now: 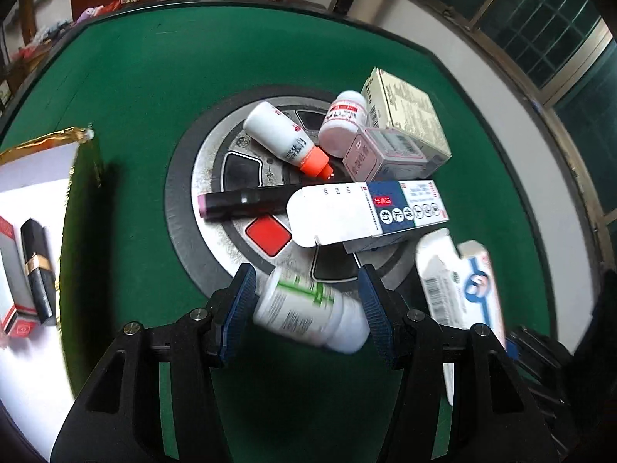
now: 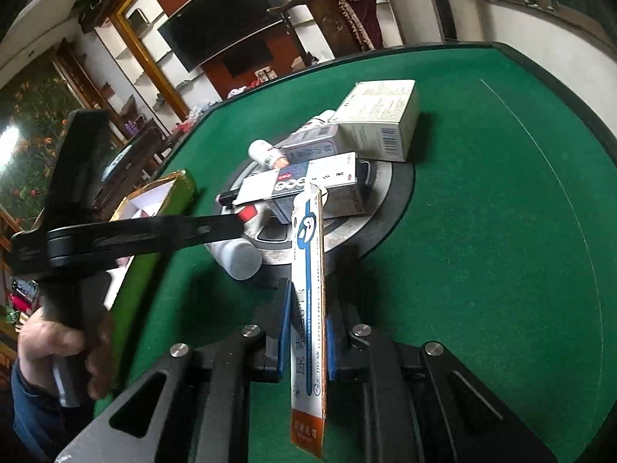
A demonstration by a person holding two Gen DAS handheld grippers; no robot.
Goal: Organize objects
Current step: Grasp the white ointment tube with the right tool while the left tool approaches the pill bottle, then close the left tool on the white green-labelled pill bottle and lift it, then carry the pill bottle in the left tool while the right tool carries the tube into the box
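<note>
My left gripper (image 1: 306,303) hangs low over the near rim of the table's round metal disc (image 1: 210,154), jaws open. A white bottle with a green label (image 1: 304,308) lies blurred between its blue pads, one end toward each pad. In the right wrist view that bottle (image 2: 241,258) rests against the disc's edge under the left gripper's fingers (image 2: 216,227). My right gripper (image 2: 306,301) is shut on a flat blue-and-white carton (image 2: 308,254), held edge-up above the felt. The carton (image 1: 462,289) also shows at the right of the left wrist view.
Piled on the disc are an orange-capped bottle (image 1: 285,139), a red-labelled bottle (image 1: 343,119), a pink box (image 1: 381,152), a cream box (image 1: 408,112), a black marker (image 1: 246,202) and a blue-white carton (image 1: 370,212). A gold-rimmed open box (image 1: 83,208) at the left holds a black lipstick (image 1: 36,266).
</note>
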